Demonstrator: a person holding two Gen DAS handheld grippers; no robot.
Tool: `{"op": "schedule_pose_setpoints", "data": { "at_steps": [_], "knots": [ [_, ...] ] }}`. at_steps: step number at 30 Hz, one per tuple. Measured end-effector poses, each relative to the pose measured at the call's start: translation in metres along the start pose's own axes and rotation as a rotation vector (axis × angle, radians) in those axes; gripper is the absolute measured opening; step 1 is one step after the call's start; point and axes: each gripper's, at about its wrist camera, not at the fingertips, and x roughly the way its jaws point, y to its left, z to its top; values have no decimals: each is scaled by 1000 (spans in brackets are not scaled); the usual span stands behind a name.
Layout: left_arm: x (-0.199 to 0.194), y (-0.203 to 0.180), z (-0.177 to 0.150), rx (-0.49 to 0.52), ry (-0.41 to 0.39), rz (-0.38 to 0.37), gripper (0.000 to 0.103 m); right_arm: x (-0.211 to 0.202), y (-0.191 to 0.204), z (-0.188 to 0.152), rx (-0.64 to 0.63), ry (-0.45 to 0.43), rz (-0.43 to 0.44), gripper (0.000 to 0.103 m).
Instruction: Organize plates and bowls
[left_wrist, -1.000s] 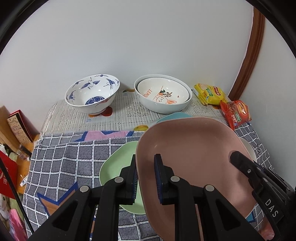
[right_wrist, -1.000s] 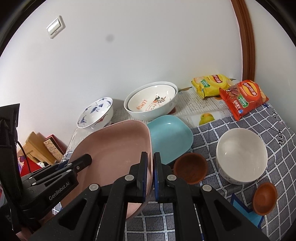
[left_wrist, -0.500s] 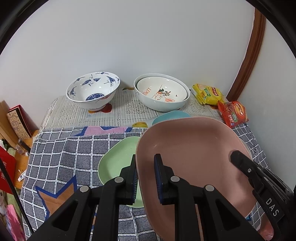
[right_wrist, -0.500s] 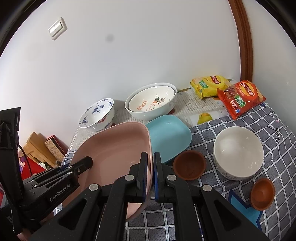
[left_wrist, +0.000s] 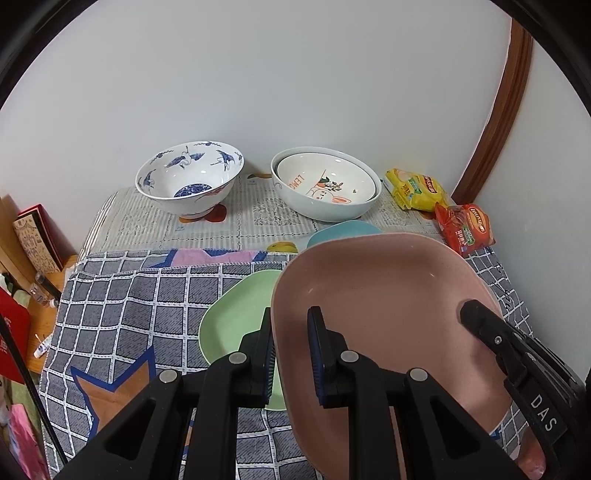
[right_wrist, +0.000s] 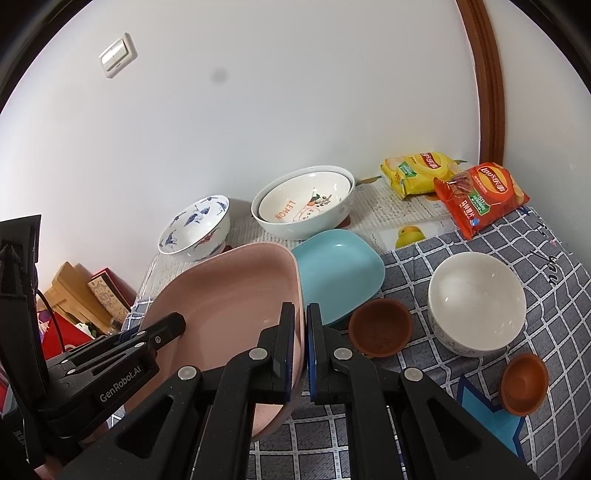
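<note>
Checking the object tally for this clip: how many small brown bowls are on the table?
2. One small brown bowl sits between the blue plate and the white bowl; the other brown bowl is nearer the camera, right of the white bowl. The pink plate may hide more.

Support surface: table (left_wrist: 110, 218) set against a white wall.
Rear covering: pale printed cloth (left_wrist: 258, 218) with fruit motifs.
Front covering: grey checked cloth (left_wrist: 147, 295) with star shapes; overlaps the printed cloth.
On printed cloth, left: blue-and-white bowl (left_wrist: 188, 177).
On printed cloth, centre: two nested bowls (left_wrist: 325, 184); inner one reads "LEMON".
On printed cloth, right: yellow snack bag (right_wrist: 421, 170); red snack bag (right_wrist: 480, 195) touching it, partly on the checked cloth.
On checked cloth: green plate (left_wrist: 236, 314); blue plate (right_wrist: 340, 269); white bowl (right_wrist: 476, 299); two small brown bowls (right_wrist: 380, 325), (right_wrist: 524, 384).
</note>
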Motion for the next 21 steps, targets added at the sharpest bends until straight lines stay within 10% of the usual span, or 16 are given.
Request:
{"op": "schedule_pose_setpoints", "data": {
  "at_steps": [21],
  "knots": [
    [6,21,-8,-27,12,10,16,13,14,-8,-16,25,2,6]
  ]
}}
